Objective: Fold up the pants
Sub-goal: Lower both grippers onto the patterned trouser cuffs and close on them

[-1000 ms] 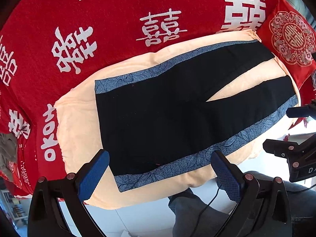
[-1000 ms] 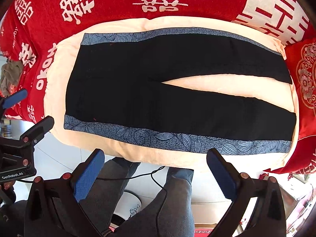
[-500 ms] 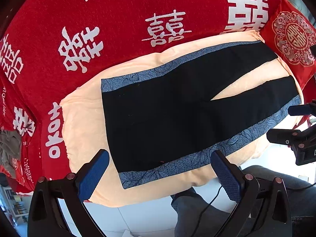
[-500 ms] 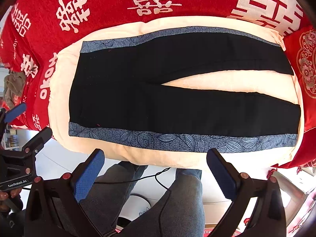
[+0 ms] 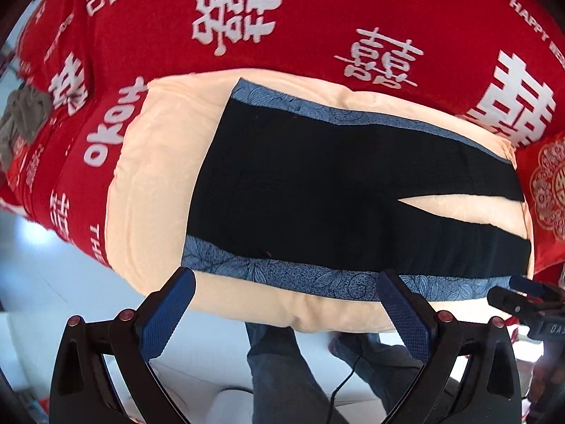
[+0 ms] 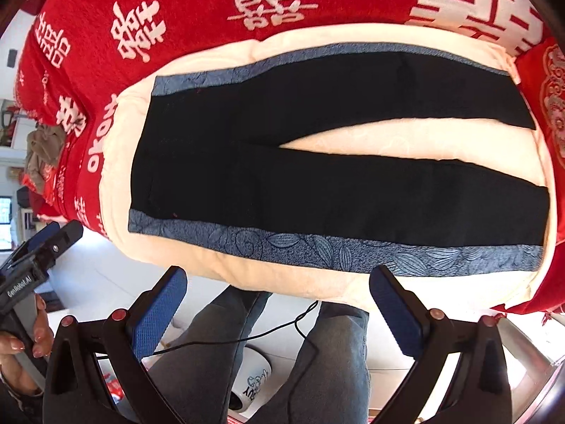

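From the left wrist camera, the black pants (image 5: pixel 339 190) lie flat and unfolded on a cream pad (image 5: pixel 155 176), which rests on a bed with a red cover (image 5: pixel 317 17) printed with white characters. The waistband faces the pad's left edge and the two legs run toward its right edge, with a wedge of cream showing between them. A blue patterned stripe (image 5: pixel 282 272) runs along the pants' near side. The left tongs (image 5: pixel 286 284) hang released at the pad's near edge, fingers spread wide and holding nothing, with the stripe near the waist showing between them; whether a tip touches the cloth cannot be told. The right tongs (image 5: pixel 522 291) show at the right, close to the near leg's hem, their state unclear here.

From the right wrist camera, the pants (image 6: pixel 317 176) stretch across the cream pad (image 6: pixel 388 145), with the waist to the left and hems toward the right edge. The right tongs (image 6: pixel 279 282) hover released off the pad's near edge, fingers wide apart and empty, pointing at the middle of the near leg. The left tongs (image 6: pixel 58 233) sit beyond the pad's near left corner, gripped by a hand (image 6: pixel 28 339) with painted nails.
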`<state>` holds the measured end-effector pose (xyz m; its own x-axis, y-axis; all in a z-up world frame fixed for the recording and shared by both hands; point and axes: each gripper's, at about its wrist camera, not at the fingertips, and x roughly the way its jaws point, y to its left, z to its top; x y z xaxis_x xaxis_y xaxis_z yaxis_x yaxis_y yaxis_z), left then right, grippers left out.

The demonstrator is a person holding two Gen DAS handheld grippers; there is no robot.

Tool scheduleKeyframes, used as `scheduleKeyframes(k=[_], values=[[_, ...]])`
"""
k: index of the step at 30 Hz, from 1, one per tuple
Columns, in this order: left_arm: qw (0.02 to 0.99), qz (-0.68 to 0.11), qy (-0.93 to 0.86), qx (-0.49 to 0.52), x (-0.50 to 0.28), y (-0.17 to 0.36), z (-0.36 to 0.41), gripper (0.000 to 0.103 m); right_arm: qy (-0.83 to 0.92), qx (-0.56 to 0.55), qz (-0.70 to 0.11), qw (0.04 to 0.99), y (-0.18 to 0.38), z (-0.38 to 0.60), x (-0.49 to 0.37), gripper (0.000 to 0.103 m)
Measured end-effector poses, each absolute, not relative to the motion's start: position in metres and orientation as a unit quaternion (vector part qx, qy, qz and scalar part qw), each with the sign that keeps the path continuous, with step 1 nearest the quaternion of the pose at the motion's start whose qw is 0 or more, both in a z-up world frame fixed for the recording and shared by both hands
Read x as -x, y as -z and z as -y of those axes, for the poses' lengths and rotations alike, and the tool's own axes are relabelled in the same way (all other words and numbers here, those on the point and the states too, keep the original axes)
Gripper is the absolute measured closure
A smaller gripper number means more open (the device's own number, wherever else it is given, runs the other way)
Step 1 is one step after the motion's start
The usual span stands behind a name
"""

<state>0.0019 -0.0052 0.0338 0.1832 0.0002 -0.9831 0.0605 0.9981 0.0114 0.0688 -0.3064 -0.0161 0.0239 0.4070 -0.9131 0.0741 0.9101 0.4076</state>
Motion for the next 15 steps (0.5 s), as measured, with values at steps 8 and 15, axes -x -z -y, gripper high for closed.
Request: scheduleKeyframes(k=[8, 15], values=[[0.76, -0.65, 0.004, 0.016, 0.006, 0.012, -0.046, 0.0, -0.19, -0.259, -0.673, 0.666, 0.049, 0.262, -0.062, 0.0], [0.76, -0.649, 0.03, 0.022, -0.003, 0.081, -0.08, 0.0, -0.232, -0.39, -0.649, 0.611, 0.126, 0.186, -0.049, 0.0]])
